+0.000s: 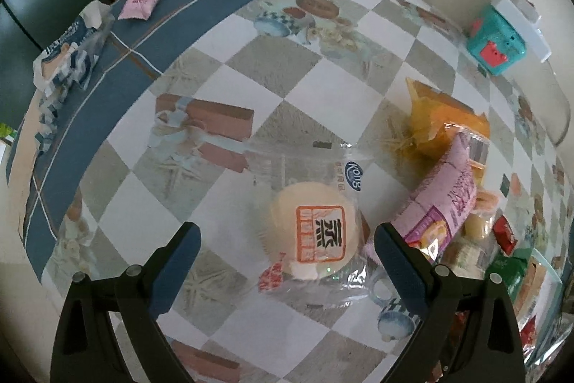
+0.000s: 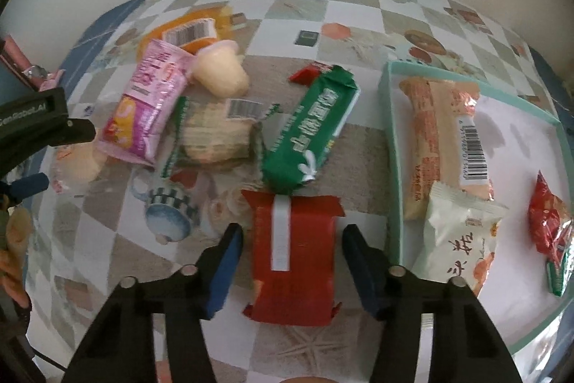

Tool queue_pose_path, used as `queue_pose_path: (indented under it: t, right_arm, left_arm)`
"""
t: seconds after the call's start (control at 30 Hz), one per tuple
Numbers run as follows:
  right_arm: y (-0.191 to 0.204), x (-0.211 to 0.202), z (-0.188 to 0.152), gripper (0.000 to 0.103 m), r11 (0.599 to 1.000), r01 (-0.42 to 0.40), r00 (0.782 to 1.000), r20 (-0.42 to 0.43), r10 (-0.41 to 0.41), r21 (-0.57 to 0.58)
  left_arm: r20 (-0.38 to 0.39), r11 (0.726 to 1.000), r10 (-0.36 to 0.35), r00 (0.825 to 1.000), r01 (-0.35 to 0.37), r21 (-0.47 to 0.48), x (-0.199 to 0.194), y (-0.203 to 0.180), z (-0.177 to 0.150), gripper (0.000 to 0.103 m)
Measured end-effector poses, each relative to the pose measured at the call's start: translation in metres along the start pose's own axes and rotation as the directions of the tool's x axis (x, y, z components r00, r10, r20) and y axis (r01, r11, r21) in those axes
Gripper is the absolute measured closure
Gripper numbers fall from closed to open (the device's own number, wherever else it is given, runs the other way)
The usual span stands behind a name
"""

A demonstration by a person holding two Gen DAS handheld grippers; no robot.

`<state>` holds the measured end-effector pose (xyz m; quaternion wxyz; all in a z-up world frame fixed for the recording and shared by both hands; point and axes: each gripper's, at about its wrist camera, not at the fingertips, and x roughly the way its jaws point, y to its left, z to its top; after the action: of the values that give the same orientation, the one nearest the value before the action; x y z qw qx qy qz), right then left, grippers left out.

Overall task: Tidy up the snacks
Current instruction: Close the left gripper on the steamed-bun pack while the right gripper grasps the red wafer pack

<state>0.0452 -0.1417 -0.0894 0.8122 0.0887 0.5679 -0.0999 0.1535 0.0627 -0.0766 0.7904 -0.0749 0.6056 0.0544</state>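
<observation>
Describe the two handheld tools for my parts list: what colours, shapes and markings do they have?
Both match. The left tool and right tool each have two black plastic arms built as angular linkages, with round silver pivot pins at the joints. Each finger ends in a flat dark blue pad. In the right wrist view, the left tool's black body bears white lettering, too small to read surely.

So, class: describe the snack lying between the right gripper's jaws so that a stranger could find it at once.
Start at the mint-green tray on the checked tablecloth. Just outside its left wall lies a red packet, between the right gripper jaws. A white strip runs down its middle, and the long green packet touches its far end.
</observation>
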Motion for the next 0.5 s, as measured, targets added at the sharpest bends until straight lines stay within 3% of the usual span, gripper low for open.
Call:
queue_pose_path:
  t: [0.13,0.3,0.5]
  right_arm:
    - [-0.005,0.000,0.001,0.053,1.000,-0.005,1.000,0.003,0.005,0.008]
    - [-0.005,0.001,0.003,0.055,1.000,0.003,1.000,0.005,-0.003,0.000]
    - [0.002,-0.004,0.003,0.061,1.000,-0.002,1.000,0.010,0.002,-0.002]
  left_arm:
    - [0.007,1.000,0.008,1.000,-0.007,-0.022,0.003,0.001,0.004,0.008]
    - [0.011,0.998,-0.016,1.000,0.016,-0.054,0.002,0.008,0.008,0.045]
    - [0.008,0.999,-0.004,1.000,0.004,-0.050,-0.001,0.011,0.011,0.052]
